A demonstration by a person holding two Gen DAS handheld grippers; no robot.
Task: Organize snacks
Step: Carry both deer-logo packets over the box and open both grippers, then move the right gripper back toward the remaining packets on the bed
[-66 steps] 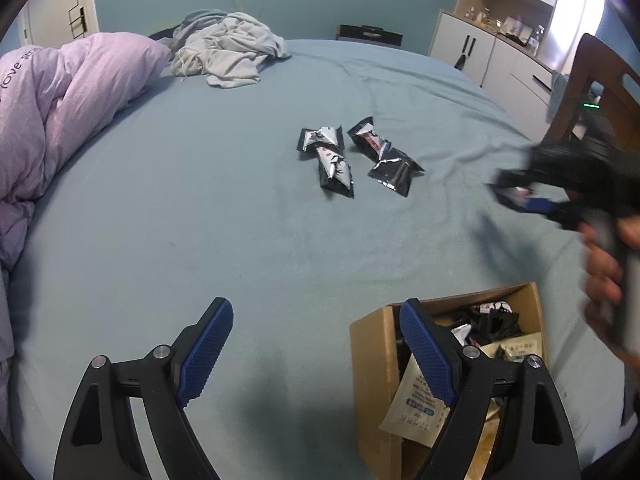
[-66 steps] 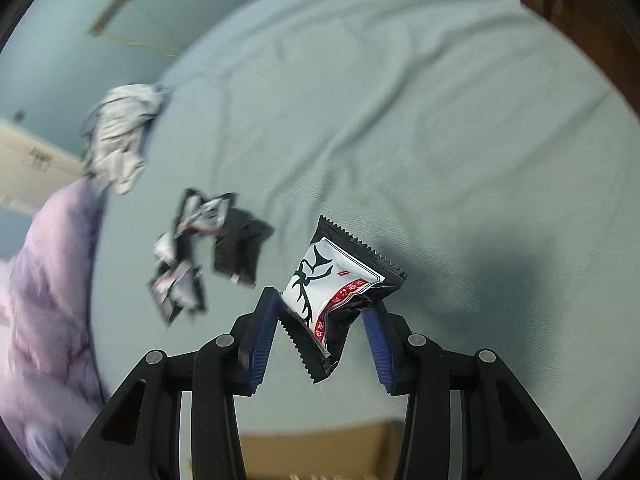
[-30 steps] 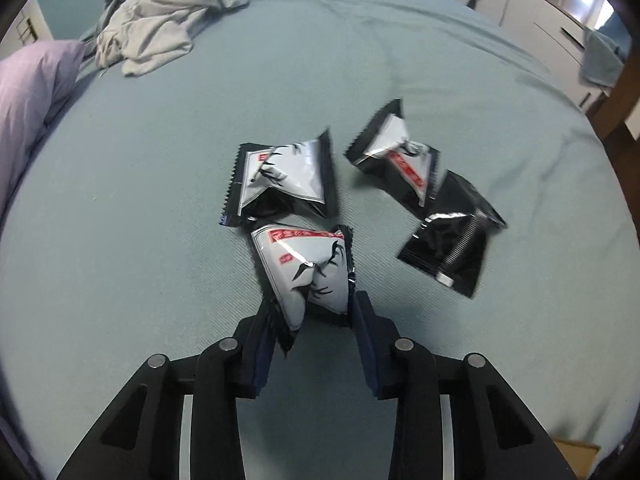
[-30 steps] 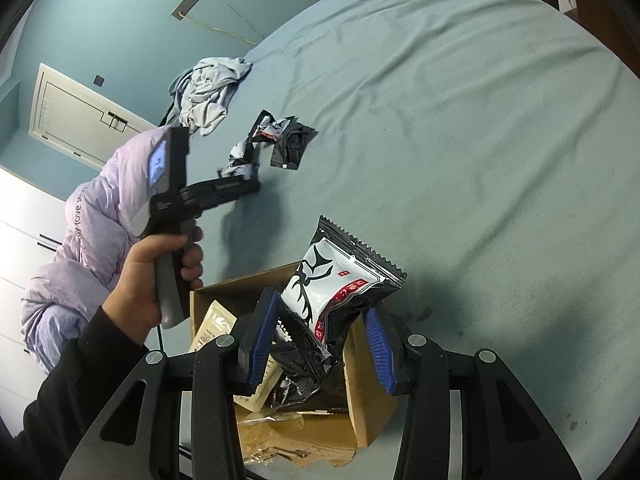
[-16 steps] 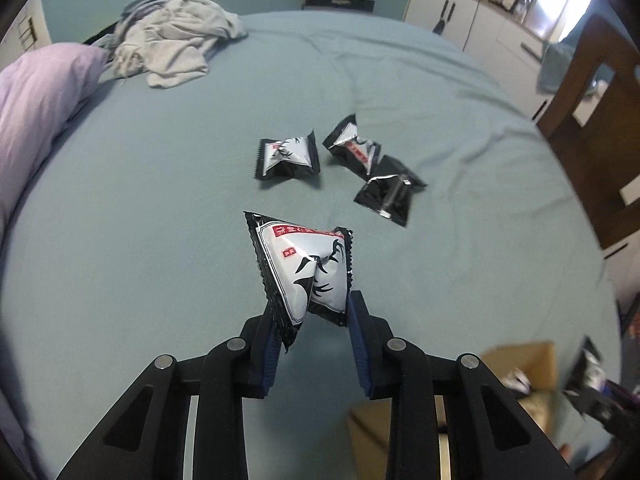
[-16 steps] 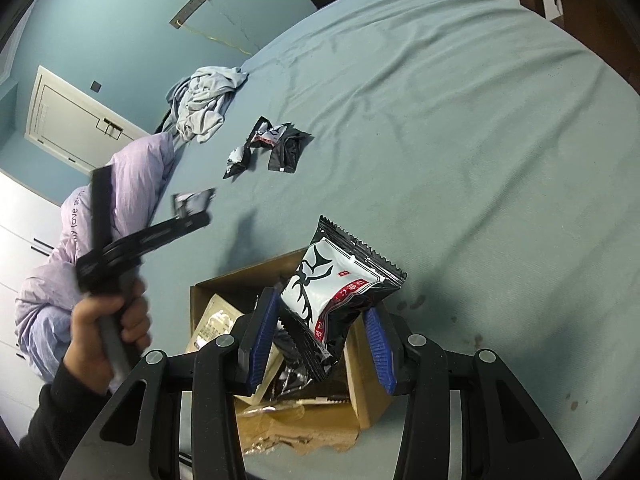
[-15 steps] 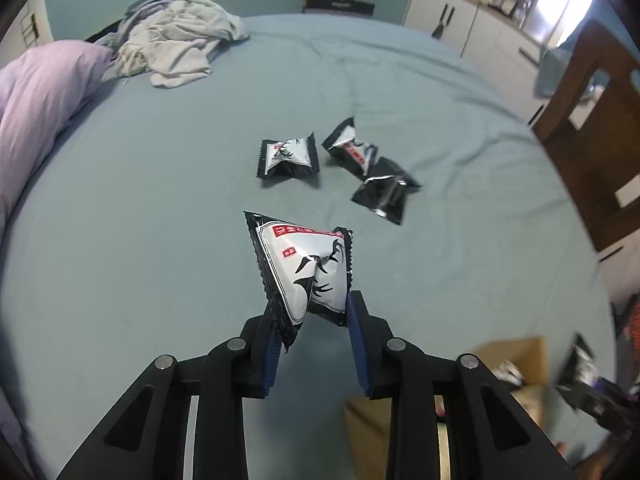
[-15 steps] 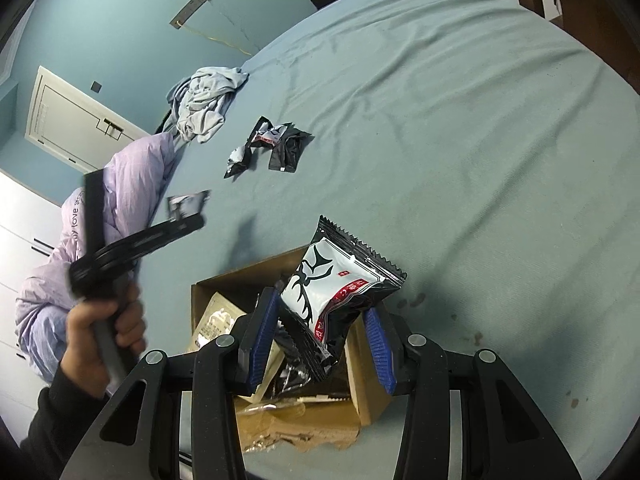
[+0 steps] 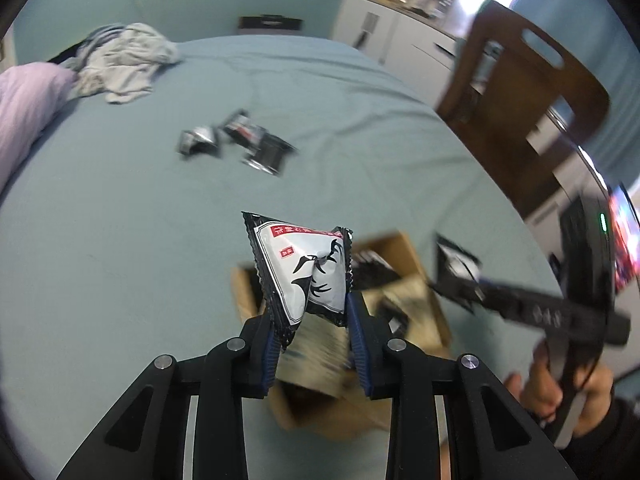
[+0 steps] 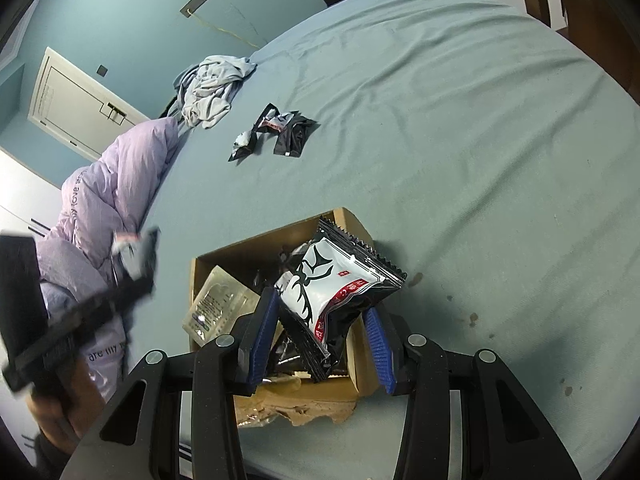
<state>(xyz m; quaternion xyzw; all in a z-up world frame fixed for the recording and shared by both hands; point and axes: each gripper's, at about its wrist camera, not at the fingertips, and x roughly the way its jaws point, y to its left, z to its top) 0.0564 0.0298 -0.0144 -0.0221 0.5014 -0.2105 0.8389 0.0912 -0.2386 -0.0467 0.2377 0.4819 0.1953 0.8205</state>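
Note:
My left gripper (image 9: 311, 320) is shut on a black-and-white snack packet (image 9: 306, 270) and holds it above the open cardboard box (image 9: 428, 280). My right gripper (image 10: 320, 320) is shut on another black-and-white snack packet (image 10: 336, 280), just over the same box (image 10: 248, 246), which holds several packets. Three more snack packets (image 10: 276, 132) lie loose on the blue bed sheet; they also show in the left wrist view (image 9: 240, 142), blurred. The right gripper with its packet shows in the left wrist view (image 9: 460, 276), and the left gripper in the right wrist view (image 10: 132, 252).
A lilac duvet (image 10: 112, 184) lies along the bed's left side. A grey heap of clothes (image 10: 212, 88) sits at the far end. A wooden chair (image 9: 520, 100) and white cabinets (image 9: 392, 36) stand beyond the bed's right edge.
My left gripper lifted a packet from the pile and carried it back over the box. My right gripper kept its packet and came lower over the box.

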